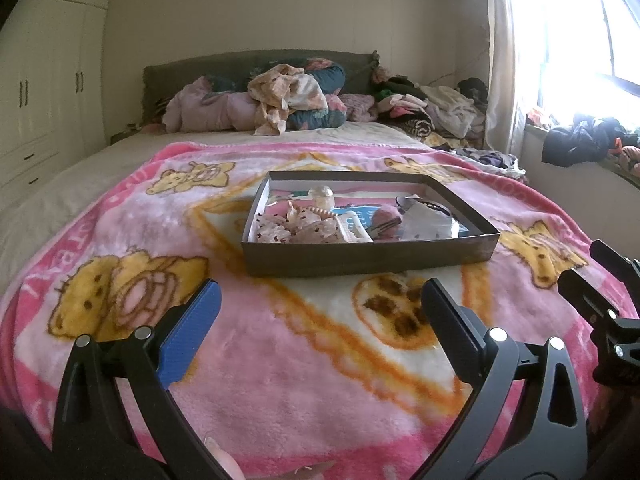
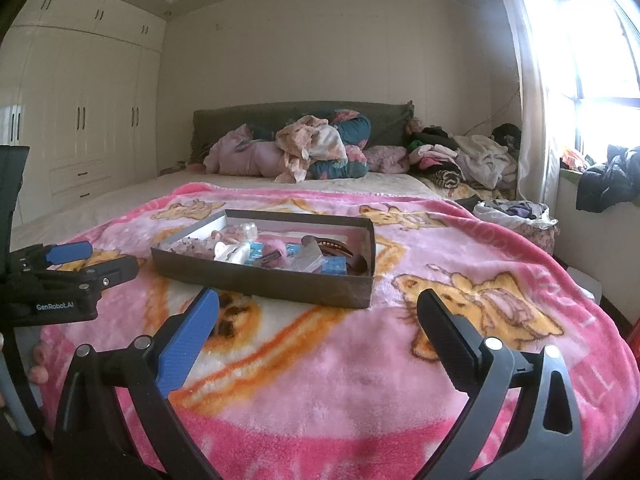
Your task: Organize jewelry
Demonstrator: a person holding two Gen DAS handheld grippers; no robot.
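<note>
A shallow dark cardboard box (image 1: 368, 258) lies on a pink bear-print blanket (image 1: 280, 360) on the bed. It holds mixed items: a pink beaded piece (image 1: 304, 226), a clear bottle (image 1: 324, 196), a white comb (image 1: 354, 232), a pink pouch (image 1: 386, 220) and a dark hair band (image 1: 428, 202). The box also shows in the right wrist view (image 2: 264, 280). My left gripper (image 1: 320, 312) is open and empty, short of the box's near wall. My right gripper (image 2: 318, 320) is open and empty, near the box's front right corner. Each gripper shows in the other's view, the right one (image 1: 604, 292) and the left one (image 2: 80, 260).
Crumpled bedding and clothes (image 1: 280, 96) are piled at the headboard. More clothes (image 1: 440, 112) lie at the far right by the window. White wardrobes (image 2: 80, 120) line the left wall. A heap of clothes (image 2: 516, 212) sits at the blanket's right edge.
</note>
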